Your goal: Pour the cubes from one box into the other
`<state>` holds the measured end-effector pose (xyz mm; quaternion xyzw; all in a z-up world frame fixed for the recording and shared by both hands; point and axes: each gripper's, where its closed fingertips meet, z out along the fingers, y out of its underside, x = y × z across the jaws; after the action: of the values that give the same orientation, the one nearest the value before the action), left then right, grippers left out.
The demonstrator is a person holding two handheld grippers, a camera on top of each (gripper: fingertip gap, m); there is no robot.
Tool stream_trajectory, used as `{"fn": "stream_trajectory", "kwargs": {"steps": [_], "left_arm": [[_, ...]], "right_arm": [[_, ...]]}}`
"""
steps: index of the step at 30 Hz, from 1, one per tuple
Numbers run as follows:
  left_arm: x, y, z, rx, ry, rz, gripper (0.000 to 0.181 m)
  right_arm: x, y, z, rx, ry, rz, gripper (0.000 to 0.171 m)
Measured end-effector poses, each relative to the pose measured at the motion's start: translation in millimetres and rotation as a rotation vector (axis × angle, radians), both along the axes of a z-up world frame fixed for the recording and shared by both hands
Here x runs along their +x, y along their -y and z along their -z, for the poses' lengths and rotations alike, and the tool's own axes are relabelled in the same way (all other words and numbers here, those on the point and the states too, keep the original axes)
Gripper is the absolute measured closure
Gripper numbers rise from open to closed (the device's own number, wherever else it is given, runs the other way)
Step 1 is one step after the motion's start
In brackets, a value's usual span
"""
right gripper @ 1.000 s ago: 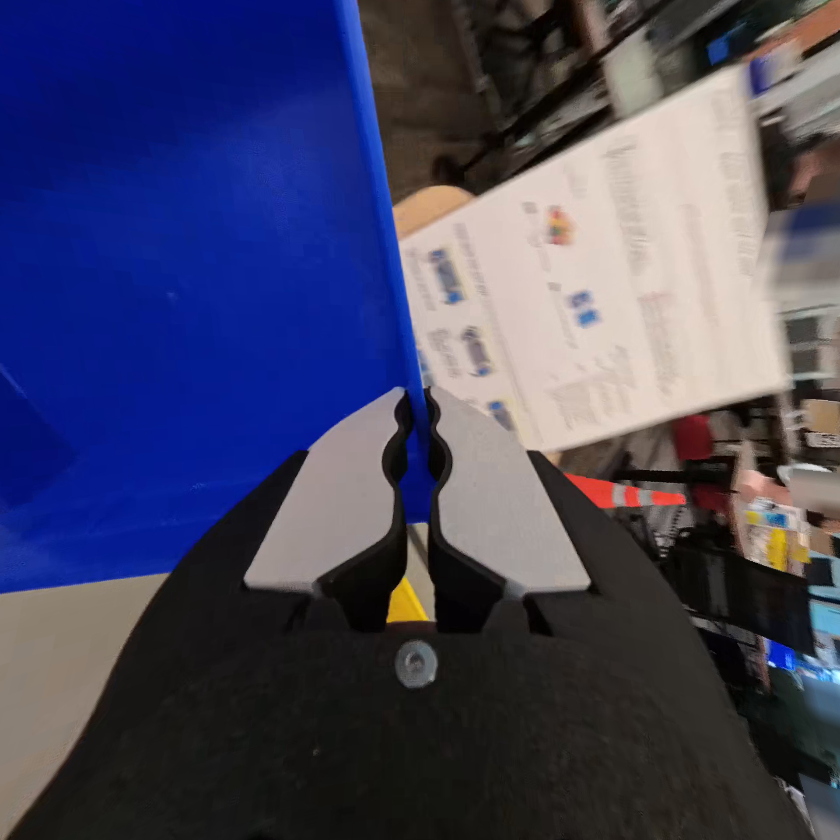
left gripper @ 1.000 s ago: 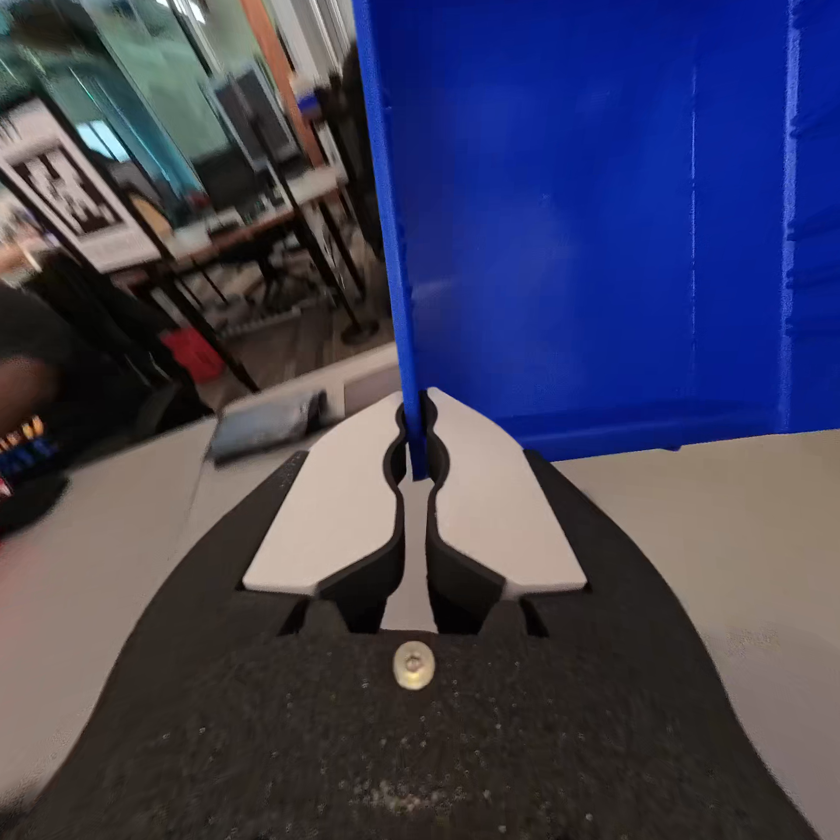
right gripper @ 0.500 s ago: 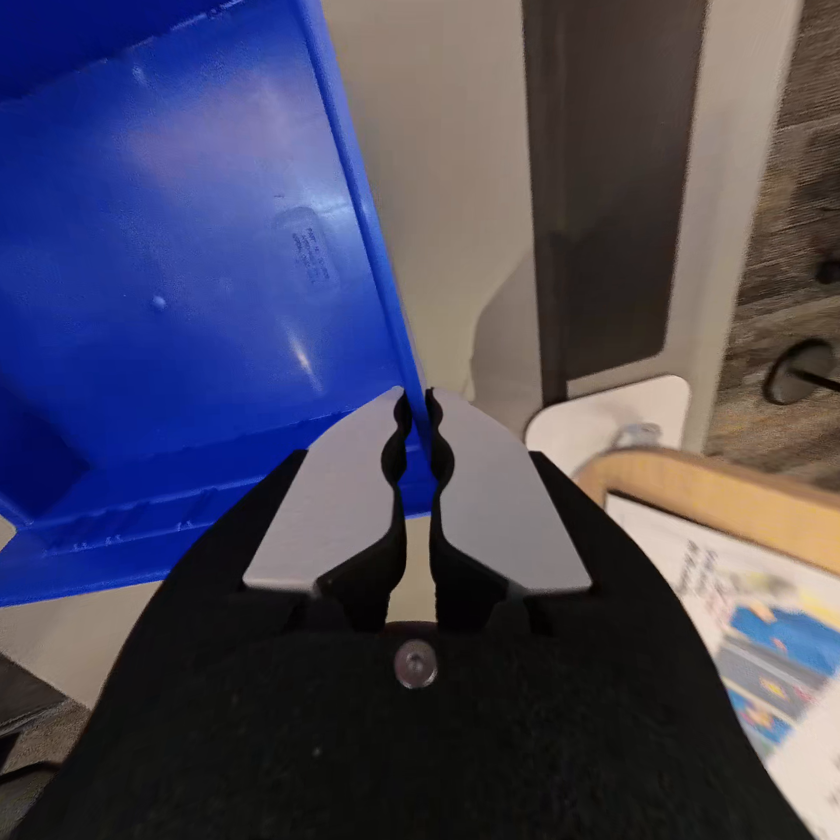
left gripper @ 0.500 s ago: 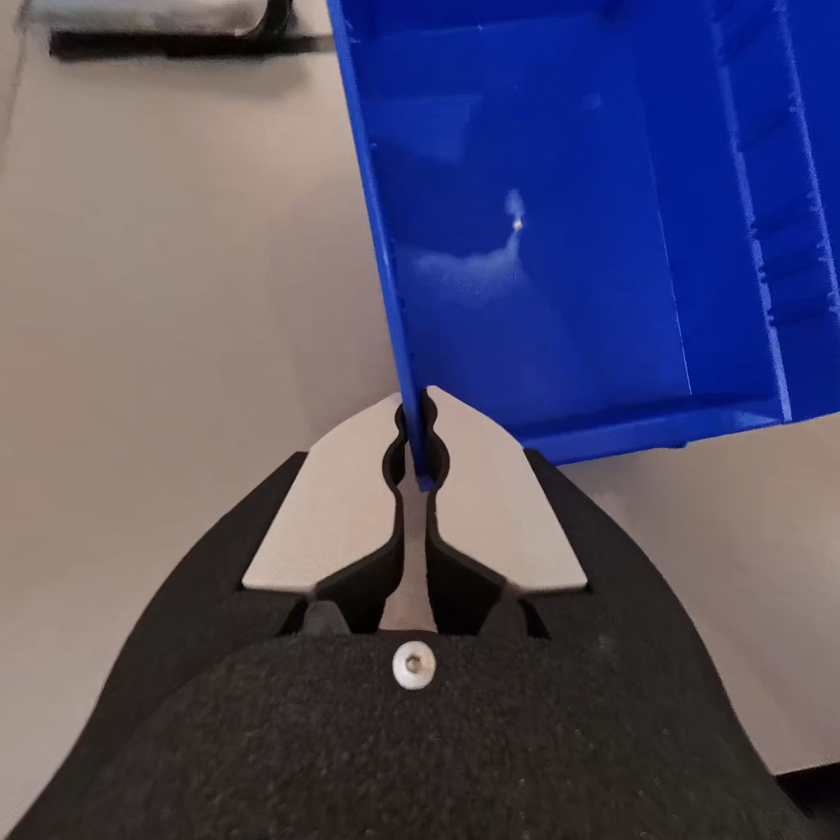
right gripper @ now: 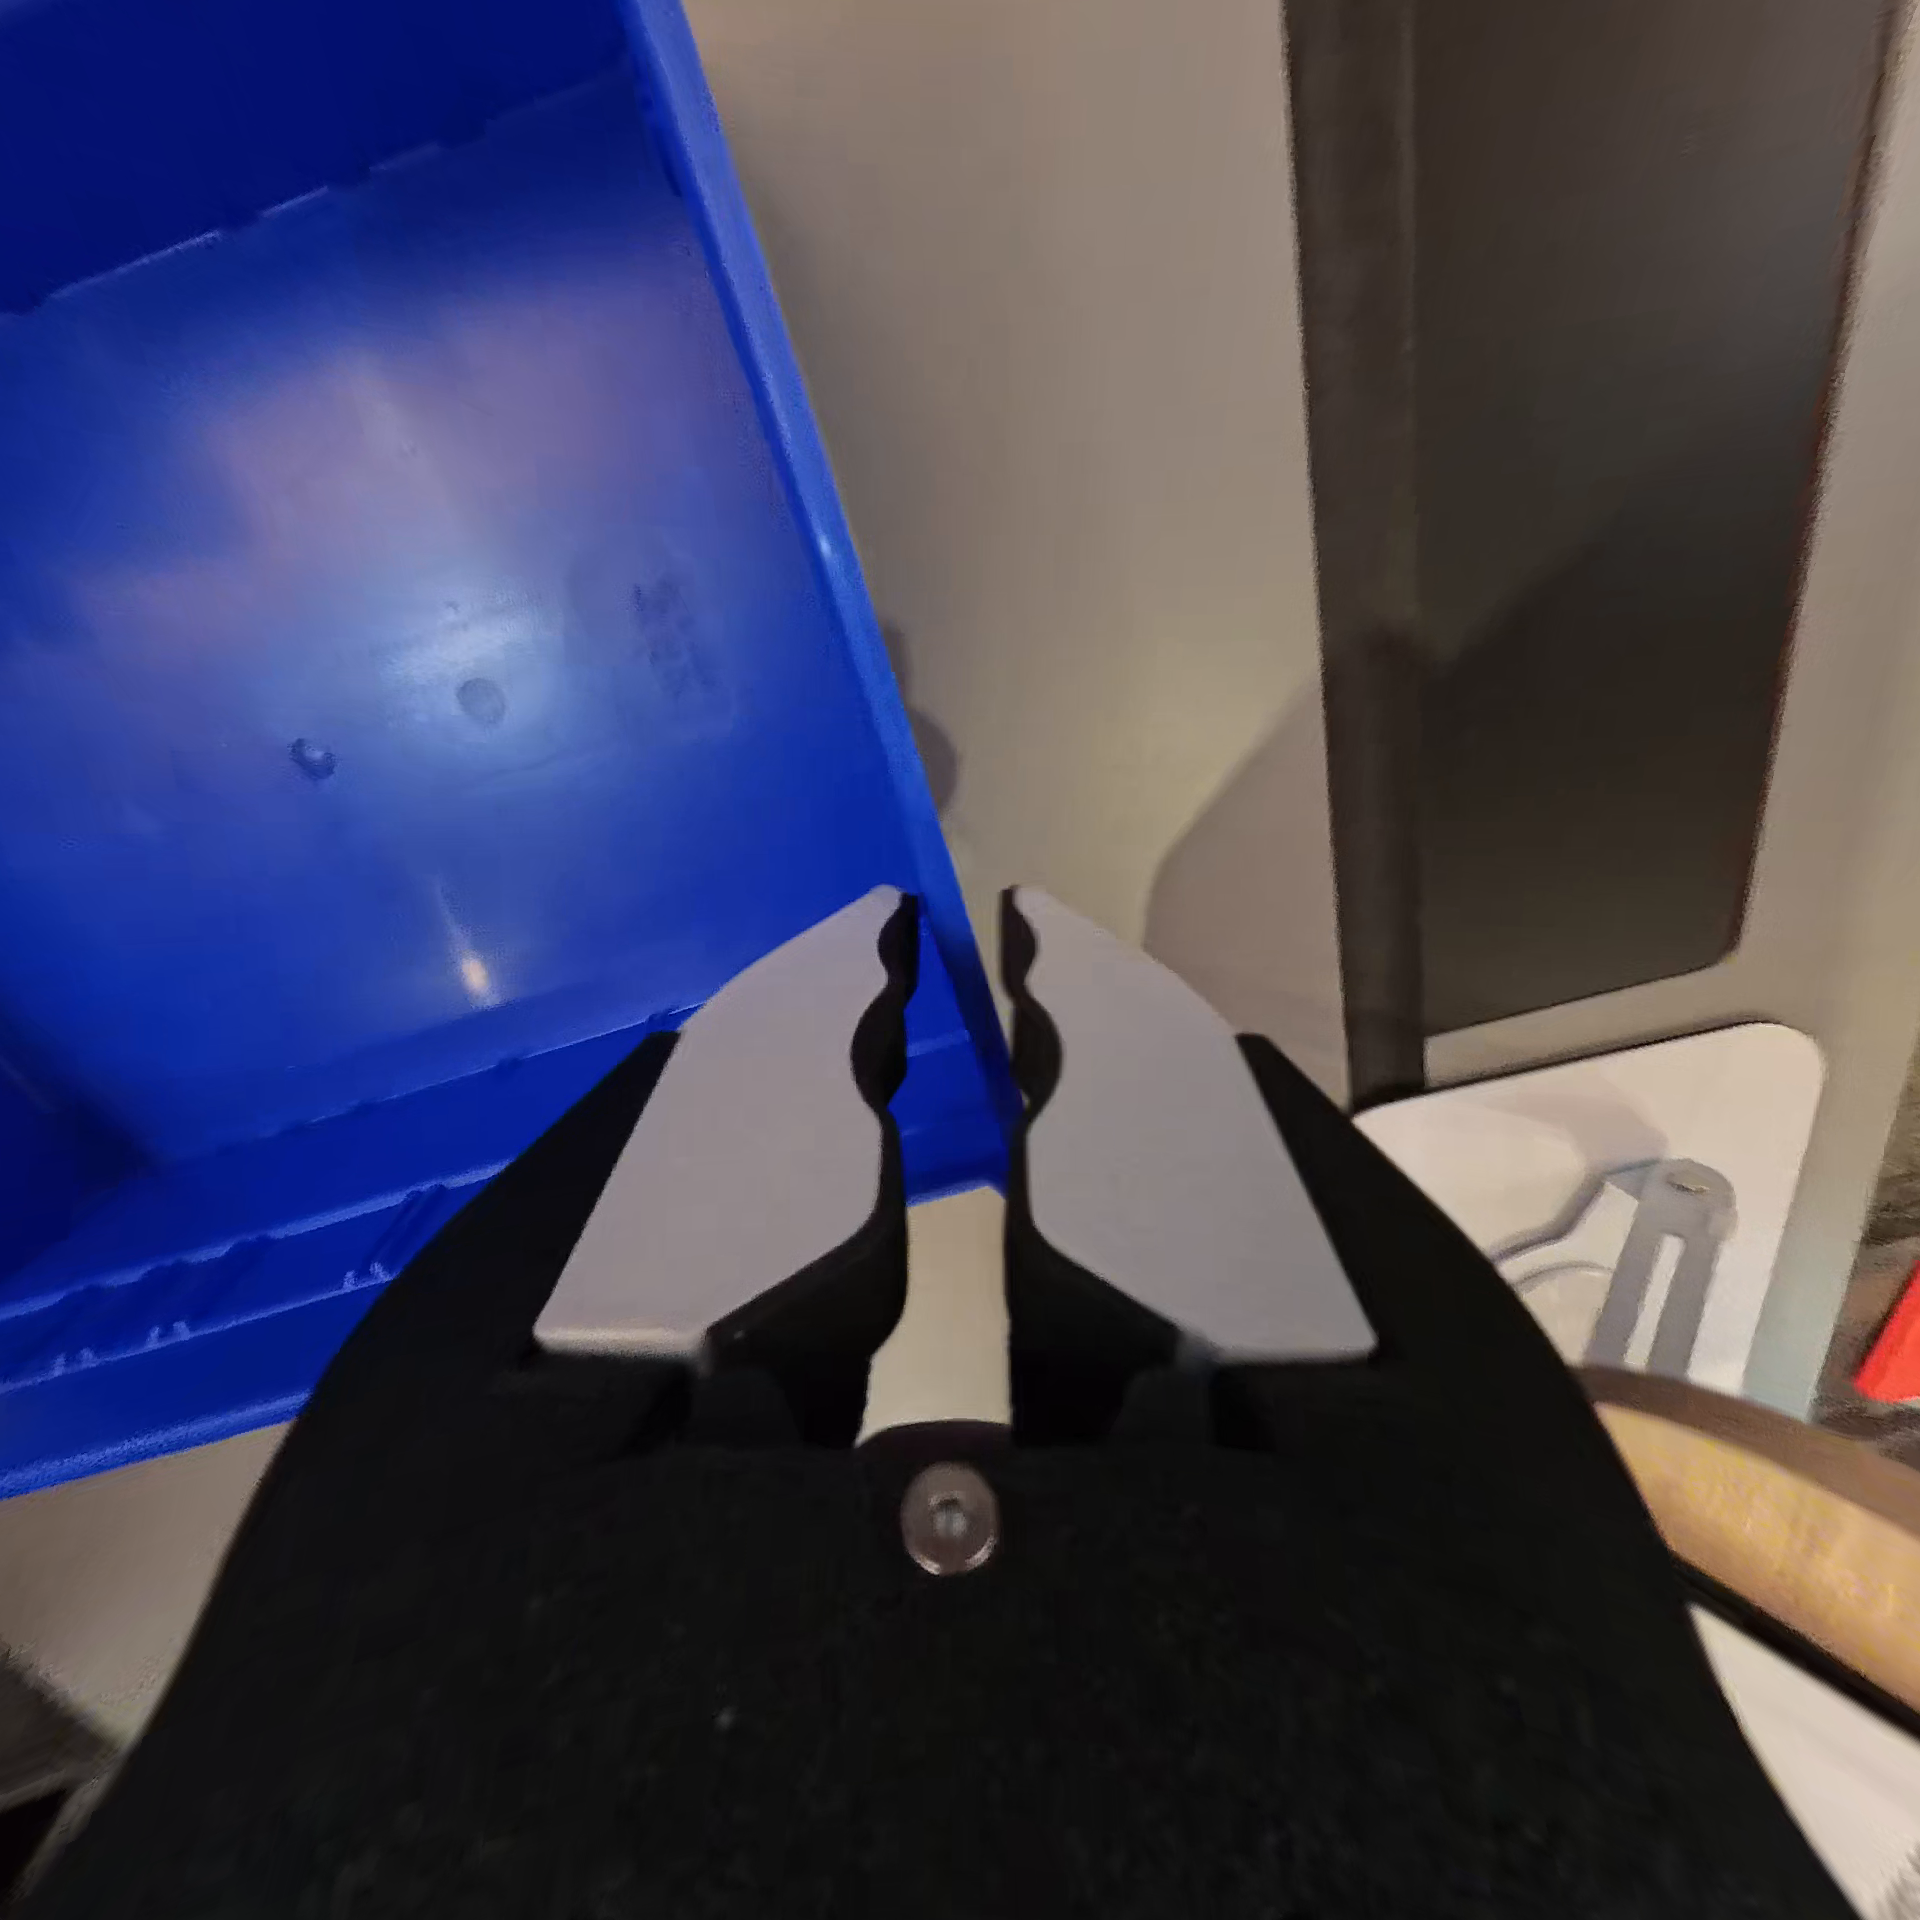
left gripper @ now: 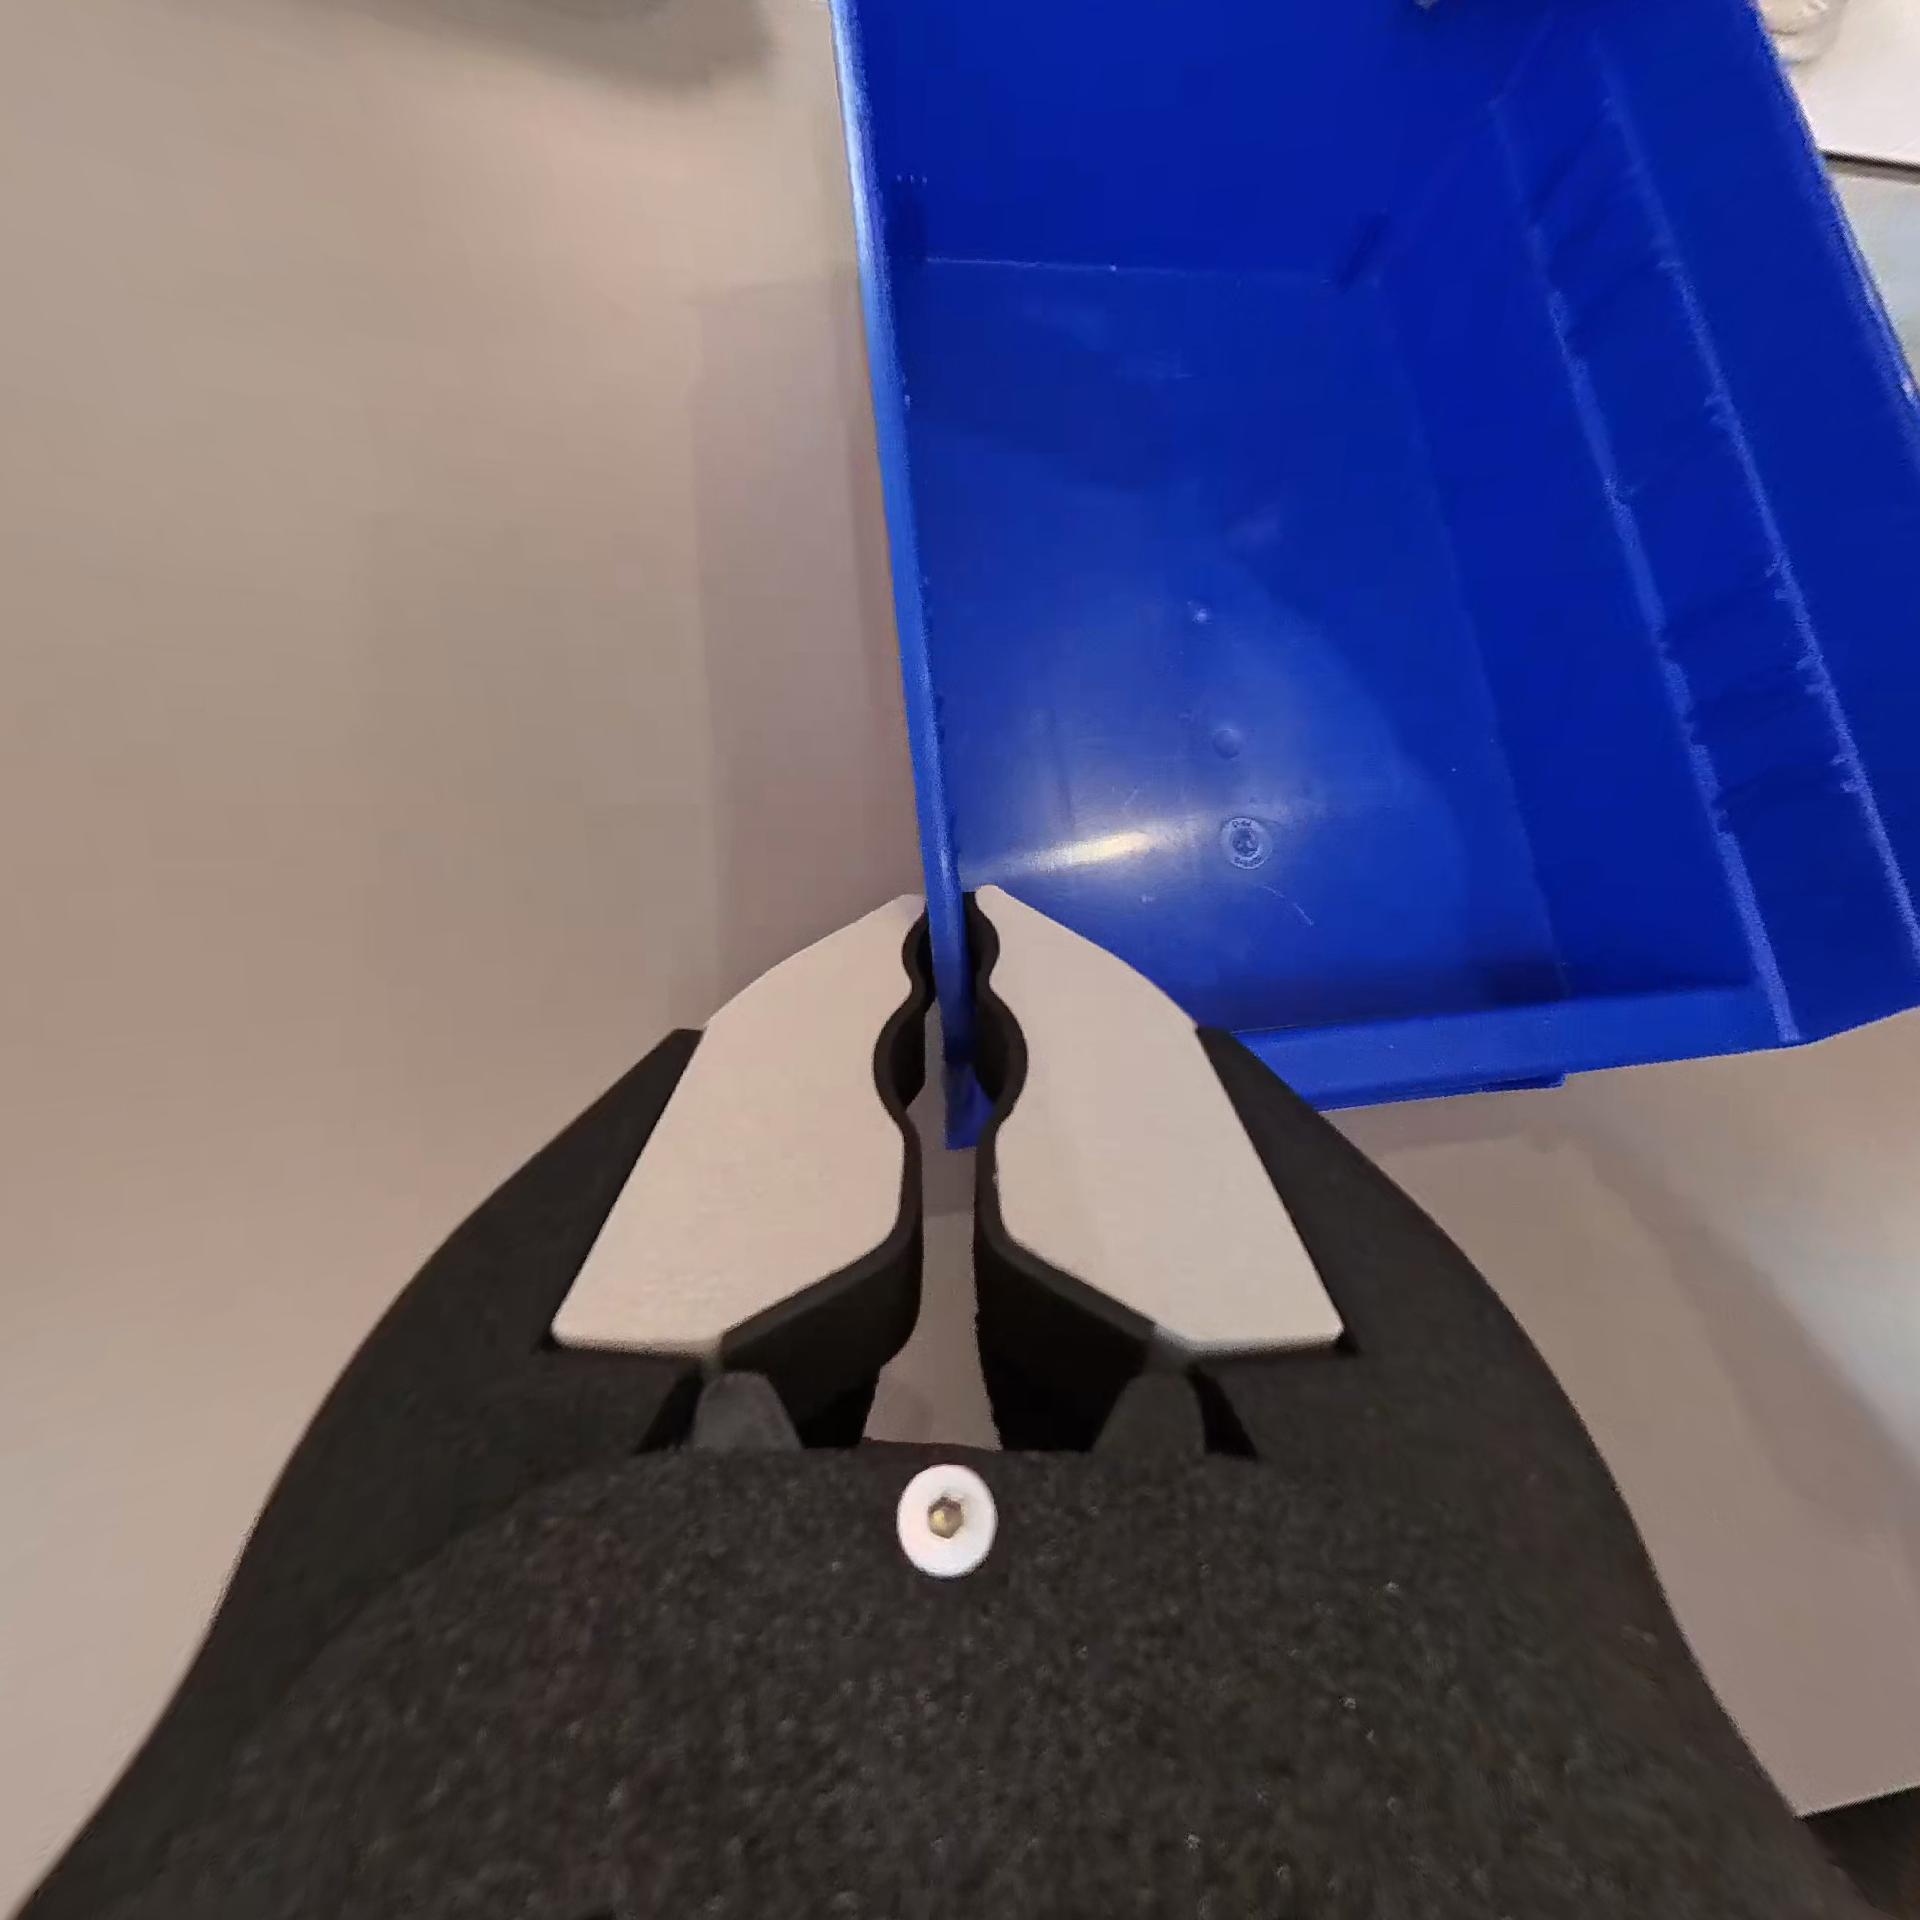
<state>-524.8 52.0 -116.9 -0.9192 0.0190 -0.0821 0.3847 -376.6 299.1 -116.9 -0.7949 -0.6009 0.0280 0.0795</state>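
Note:
An empty blue plastic box (left gripper: 1299, 520) rests on the pale table (left gripper: 416, 623), open side up. No cubes and no second box are in view. My left gripper (left gripper: 951, 904) is shut on the near end of the box's left wall. In the right wrist view the same box (right gripper: 364, 571) fills the left side. My right gripper (right gripper: 961, 899) straddles the box's right wall with its jaws slightly apart; the left finger is close against the wall and a gap shows on the right.
Right of the box, the right wrist view shows a dark grey panel (right gripper: 1558, 520), a white board (right gripper: 1507, 1174) with a metal bracket (right gripper: 1652, 1247), a wooden edge (right gripper: 1766, 1538) and something red (right gripper: 1896, 1340). Bare tabletop lies left of the box.
Both views swung from the room down to the table as the box came back level. The right gripper's jaws have parted off the box wall. The left stays clamped.

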Motion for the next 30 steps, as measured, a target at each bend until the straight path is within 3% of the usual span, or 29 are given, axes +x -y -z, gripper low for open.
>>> {"fn": "stream_trajectory", "kwargs": {"steps": [2, 3, 7, 12, 16, 21, 25, 30], "left_arm": [[-3.8, 1.5, -5.4, 0.022, 0.011, -0.039, 0.171], [-8.9, 2.8, -11.7, 0.040, -0.012, -0.063, 0.156], [-19.7, 11.7, -62.1, 0.163, -0.074, -0.141, 0.124], [18.6, 26.3, -120.1, 0.288, -0.007, -0.100, 0.114], [68.3, 43.2, -131.7, 0.325, 0.062, 0.000, 0.112], [103.9, 71.3, -103.5, 0.316, 0.058, 0.042, 0.111], [111.6, 98.2, -66.9, 0.311, 0.046, 0.011, 0.111], [116.1, 125.8, -23.9, 0.371, 0.028, -0.022, 0.113]], "right_arm": [[-1.7, -2.9, -16.7, 0.090, -0.068, 0.005, 0.139], [-1.3, -2.0, -30.5, 0.131, -0.111, 0.007, 0.135], [22.2, 23.1, -104.1, 0.305, -0.254, -0.017, 0.136], [96.3, 98.7, -188.9, 0.442, -0.468, -0.010, 0.131], [197.1, 162.4, -218.7, 0.496, -0.604, 0.109, 0.131], [356.1, 208.0, -190.3, 0.583, -0.633, 0.439, 0.126], [463.7, 253.3, -126.8, 0.602, -0.660, 0.723, 0.122], [555.8, 320.3, -43.4, 0.740, -0.719, 1.069, 0.120]]}}
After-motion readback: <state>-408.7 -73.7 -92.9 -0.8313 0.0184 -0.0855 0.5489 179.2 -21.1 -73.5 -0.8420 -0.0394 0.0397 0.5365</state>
